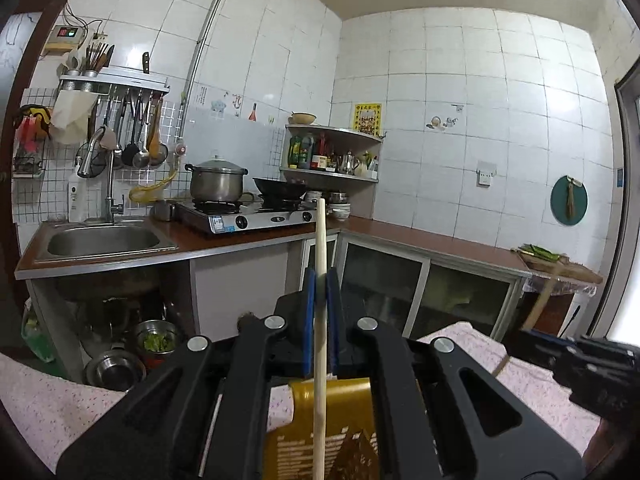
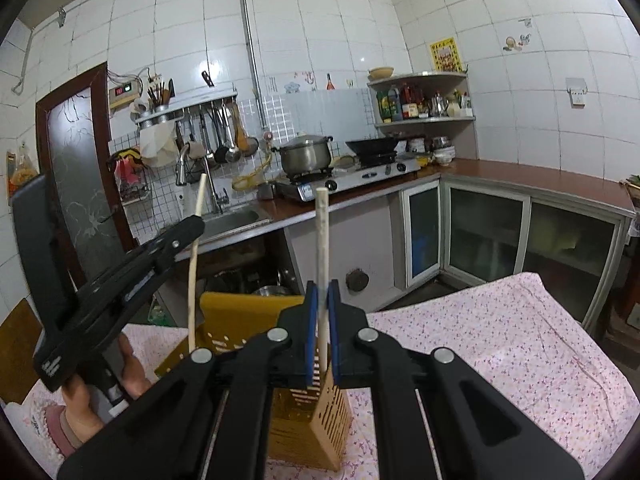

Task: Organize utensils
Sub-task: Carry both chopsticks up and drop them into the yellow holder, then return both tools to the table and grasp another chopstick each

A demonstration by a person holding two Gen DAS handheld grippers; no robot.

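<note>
My left gripper [image 1: 321,280] is shut on a pale wooden chopstick [image 1: 320,240] that stands upright, its lower end reaching down to a gold utensil box [image 1: 348,432] below. My right gripper [image 2: 323,292] is shut on a second pale chopstick [image 2: 322,232], also upright, over the same slotted gold box [image 2: 320,420] on the table. In the right wrist view the left gripper [image 2: 188,228] is at the left, holding its chopstick [image 2: 194,264] down into the box's back part. In the left wrist view the right gripper's body [image 1: 592,364] shows at the right edge.
The box stands on a table with a pink floral cloth [image 2: 480,340]. Behind is a kitchen counter [image 1: 420,236] with a sink [image 1: 104,240], a gas stove [image 1: 244,216] with a pot and a wok, a corner shelf of bottles [image 1: 332,152], and hanging ladles [image 1: 140,132].
</note>
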